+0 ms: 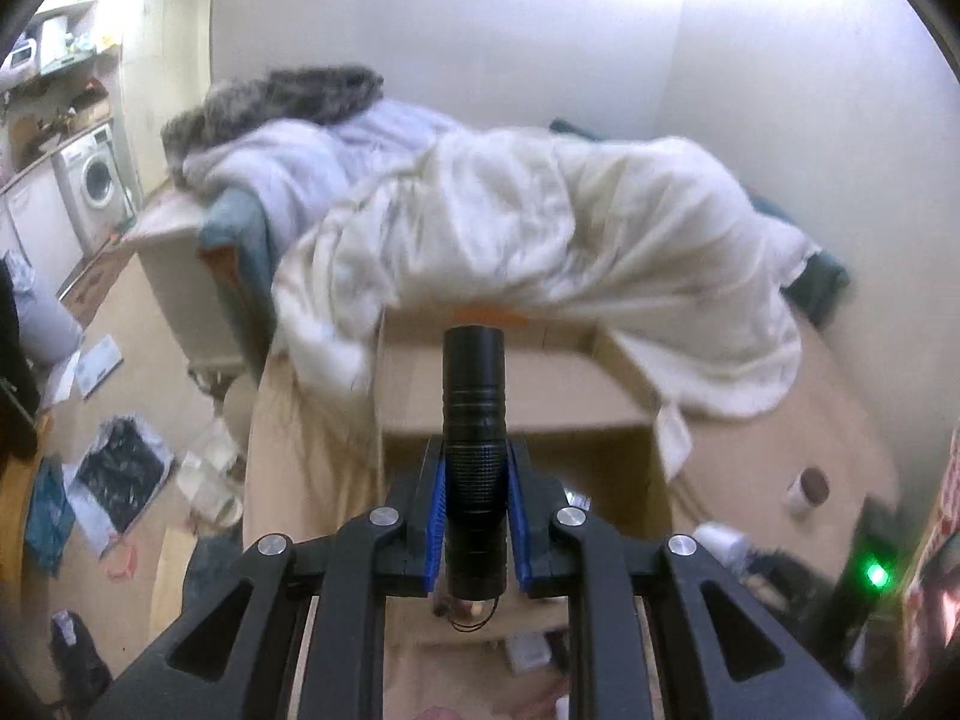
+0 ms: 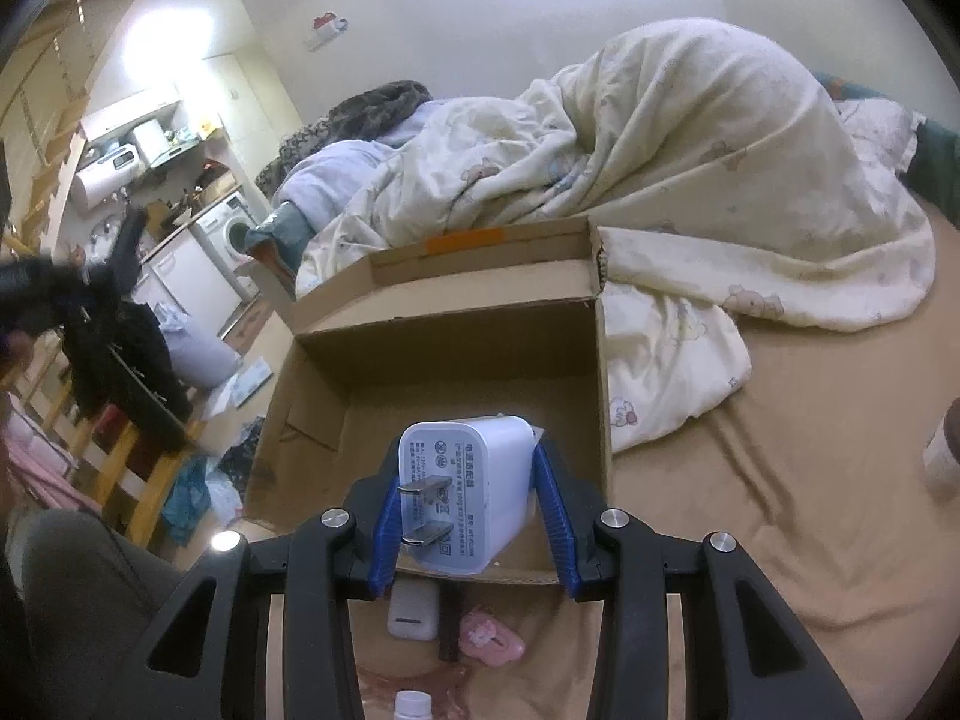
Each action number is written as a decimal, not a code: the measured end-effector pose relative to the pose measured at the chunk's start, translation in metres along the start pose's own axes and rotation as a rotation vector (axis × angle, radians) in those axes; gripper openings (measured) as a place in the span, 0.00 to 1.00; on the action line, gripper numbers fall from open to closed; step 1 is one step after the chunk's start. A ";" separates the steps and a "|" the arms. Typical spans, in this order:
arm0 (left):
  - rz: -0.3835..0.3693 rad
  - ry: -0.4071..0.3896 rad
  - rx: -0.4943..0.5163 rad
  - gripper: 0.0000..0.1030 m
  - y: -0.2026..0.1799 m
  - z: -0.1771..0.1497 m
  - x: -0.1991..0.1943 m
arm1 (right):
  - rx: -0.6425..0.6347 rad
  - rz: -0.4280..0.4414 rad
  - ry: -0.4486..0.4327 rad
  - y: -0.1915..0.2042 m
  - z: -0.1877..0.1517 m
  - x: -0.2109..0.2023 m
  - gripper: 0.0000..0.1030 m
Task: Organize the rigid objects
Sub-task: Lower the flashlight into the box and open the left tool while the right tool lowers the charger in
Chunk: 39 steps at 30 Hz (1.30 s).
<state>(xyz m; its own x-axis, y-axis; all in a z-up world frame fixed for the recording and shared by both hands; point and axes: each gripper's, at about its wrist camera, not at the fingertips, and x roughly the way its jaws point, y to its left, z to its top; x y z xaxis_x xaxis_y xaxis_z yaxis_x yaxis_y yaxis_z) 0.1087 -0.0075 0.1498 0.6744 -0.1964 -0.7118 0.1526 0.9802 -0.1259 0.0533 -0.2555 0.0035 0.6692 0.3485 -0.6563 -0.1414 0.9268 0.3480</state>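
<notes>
My left gripper [image 1: 475, 480] is shut on a black flashlight [image 1: 474, 420], which stands up between the blue pads [image 1: 437, 510] above the near side of an open cardboard box [image 1: 522, 384] on the bed. In the right wrist view my right gripper [image 2: 468, 468] is shut on a white plug adapter [image 2: 474, 480], prongs toward the camera, over the near edge of the same cardboard box [image 2: 336, 360], whose floor looks bare. The left gripper with the flashlight shows blurred at the far left edge [image 2: 30, 282] of that view.
A cream duvet [image 2: 690, 180] lies heaped behind and right of the box. On the tan sheet near me lie a white case [image 2: 413, 612], a pink item [image 2: 489, 642] and a bottle cap [image 2: 413, 705]. A small jar [image 1: 807, 489] stands at right. Clutter covers the floor at left [image 1: 120, 474].
</notes>
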 end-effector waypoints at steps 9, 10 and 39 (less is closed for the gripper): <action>0.006 -0.115 0.040 0.16 -0.013 0.035 -0.002 | 0.064 0.038 -0.038 -0.014 0.026 0.007 0.41; 0.009 -0.100 0.044 0.16 -0.014 0.031 0.007 | 0.067 0.045 -0.033 -0.014 0.028 0.010 0.41; 0.106 0.362 0.154 0.16 -0.013 -0.125 0.188 | -0.007 -0.025 0.323 -0.001 -0.006 0.111 0.41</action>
<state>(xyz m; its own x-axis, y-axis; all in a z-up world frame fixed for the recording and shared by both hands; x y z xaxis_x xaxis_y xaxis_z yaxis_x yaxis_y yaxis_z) 0.1436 -0.0539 -0.0691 0.3984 -0.0464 -0.9160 0.2210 0.9741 0.0468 0.1231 -0.2167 -0.0737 0.4064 0.3515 -0.8434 -0.1335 0.9360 0.3258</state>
